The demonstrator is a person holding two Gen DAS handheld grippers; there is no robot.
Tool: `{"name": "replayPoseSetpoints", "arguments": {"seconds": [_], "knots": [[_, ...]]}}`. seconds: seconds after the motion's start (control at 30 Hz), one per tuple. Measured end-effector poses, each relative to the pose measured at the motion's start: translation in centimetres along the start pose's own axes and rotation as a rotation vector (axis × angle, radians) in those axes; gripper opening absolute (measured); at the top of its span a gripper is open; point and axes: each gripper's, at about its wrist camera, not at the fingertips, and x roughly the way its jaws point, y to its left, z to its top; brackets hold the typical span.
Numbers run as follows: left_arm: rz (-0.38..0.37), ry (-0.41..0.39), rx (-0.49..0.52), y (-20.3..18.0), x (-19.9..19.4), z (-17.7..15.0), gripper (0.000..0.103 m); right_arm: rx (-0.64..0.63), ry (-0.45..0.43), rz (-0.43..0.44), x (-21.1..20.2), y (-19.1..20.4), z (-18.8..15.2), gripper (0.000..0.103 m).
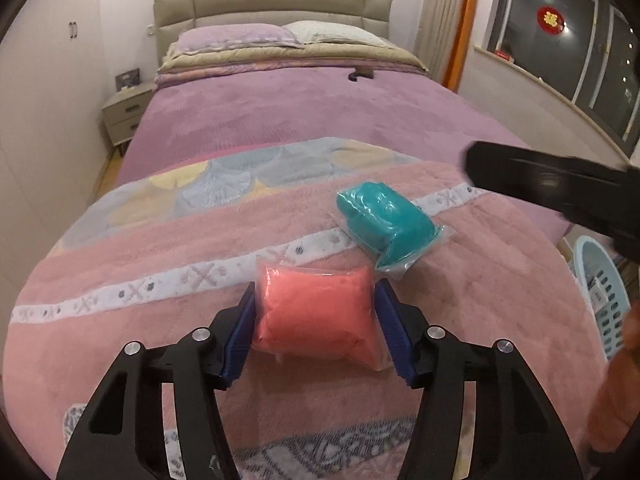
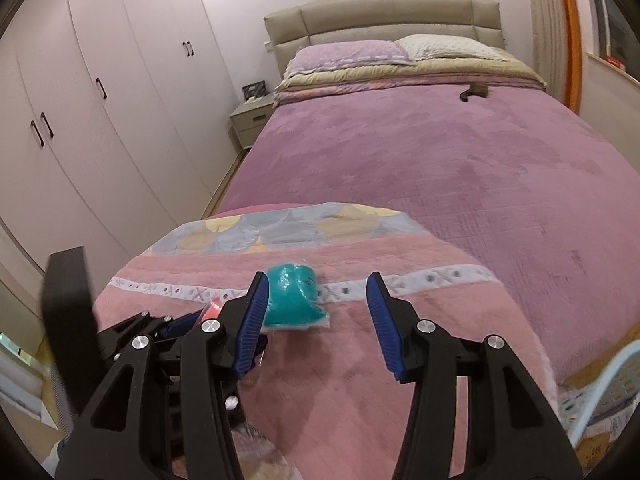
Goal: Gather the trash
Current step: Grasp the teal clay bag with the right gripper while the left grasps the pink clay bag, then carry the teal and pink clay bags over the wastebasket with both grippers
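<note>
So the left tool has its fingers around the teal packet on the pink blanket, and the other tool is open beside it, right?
Not quite. The left gripper has its fingers around the pink packet, as the left wrist view shows. The teal packet lies free on the pink blanket; the right gripper is open.

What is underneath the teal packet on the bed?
The teal packet lies on the pink blanket, across its white patterned stripe. Its clear wrapper edge shows around it. Whatever sits directly beneath the packet is covered.

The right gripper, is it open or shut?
Open. The right gripper has its blue jaws spread wide, nothing between them; the teal packet lies on the blanket beyond.
</note>
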Motion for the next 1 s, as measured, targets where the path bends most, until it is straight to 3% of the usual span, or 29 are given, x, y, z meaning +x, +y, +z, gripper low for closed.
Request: {"name": "replayPoseSetpoints", "arguments": {"seconds": [0.13, 0.23, 0.33, 0.53, 0.63, 0.67, 0.73, 1.0], "knots": [[0.02, -0.005, -0.053, 1.8, -1.2, -0.8, 0.055, -0.004, 0.024, 0.012, 2.0, 0.4, -0.2, 0.048], [0.076, -0.02, -0.065, 2.9, -1.9, -1.5, 0.055, -0.015, 0.039, 0.015, 3.0, 0.9, -0.6, 0.048], [0.073, -0.036, -0.092, 3.9, -2.0, -2.0, 0.055, -0.015, 0.067, 0.016, 4.4, 1.1, -1.1, 0.048], [0.103, -0.067, -0.055, 3.0, -2.4, -2.1, 0.055, -0.022, 0.098, 0.009, 5.5, 1.3, -1.8, 0.048], [0.074, -0.053, -0.08, 3.6, -2.2, -2.0, 0.055, -0.034, 0.102, -0.001, 5.6, 1.5, -1.9, 0.047], [0.059, -0.049, -0.094, 3.9, -2.1, -2.0, 0.055, -0.04, 0.097, 0.0, 5.5, 1.6, -1.9, 0.041], [0.042, -0.049, -0.107, 4.2, -2.1, -2.0, 0.055, -0.052, 0.091, 0.024, 5.3, 1.8, -1.9, 0.038], [-0.005, -0.04, -0.094, 3.9, -2.3, -2.1, 0.055, -0.069, 0.043, -0.015, 1.9, 1.7, -3.0, 0.037]]}}
